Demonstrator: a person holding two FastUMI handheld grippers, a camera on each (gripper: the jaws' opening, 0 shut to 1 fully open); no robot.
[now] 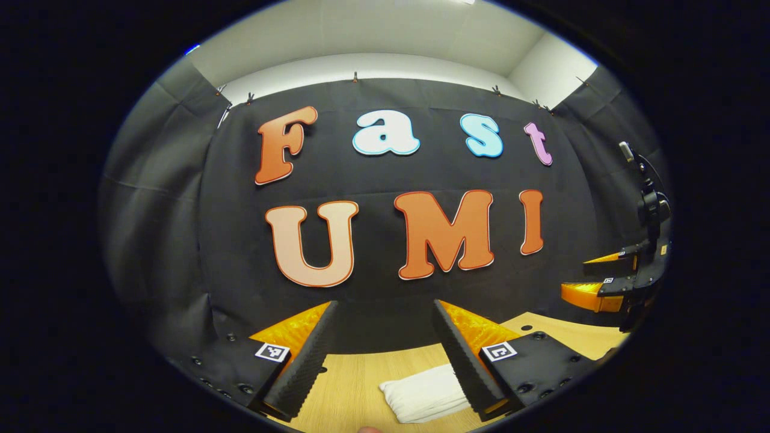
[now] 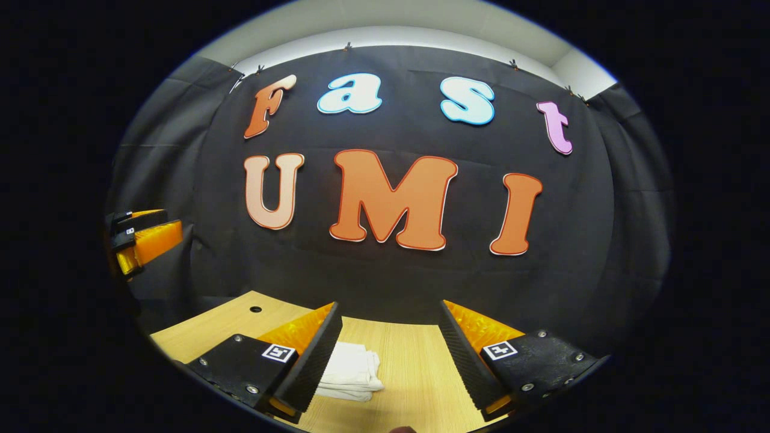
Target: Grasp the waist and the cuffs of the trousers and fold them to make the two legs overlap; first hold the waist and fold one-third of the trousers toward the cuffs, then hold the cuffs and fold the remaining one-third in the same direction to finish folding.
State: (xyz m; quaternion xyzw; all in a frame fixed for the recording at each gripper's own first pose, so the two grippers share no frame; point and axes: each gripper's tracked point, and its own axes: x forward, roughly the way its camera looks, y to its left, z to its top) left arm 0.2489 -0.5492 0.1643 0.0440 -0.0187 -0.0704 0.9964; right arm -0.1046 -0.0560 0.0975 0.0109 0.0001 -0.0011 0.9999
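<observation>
The white trousers lie as a small folded bundle on the near part of the wooden table. They look soft and light; a grip belongs on a thick folded edge. The left gripper and right gripper hang released, holding nothing.

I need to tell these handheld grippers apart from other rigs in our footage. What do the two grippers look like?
Both look alike. The left gripper has two long wedge-shaped fingers with ribbed inner faces, each on a black plate with screws and a small square black-and-white marker. The right gripper has the same build. Seen farther off in the left gripper view, it carries a black upright stalk on top.
</observation>
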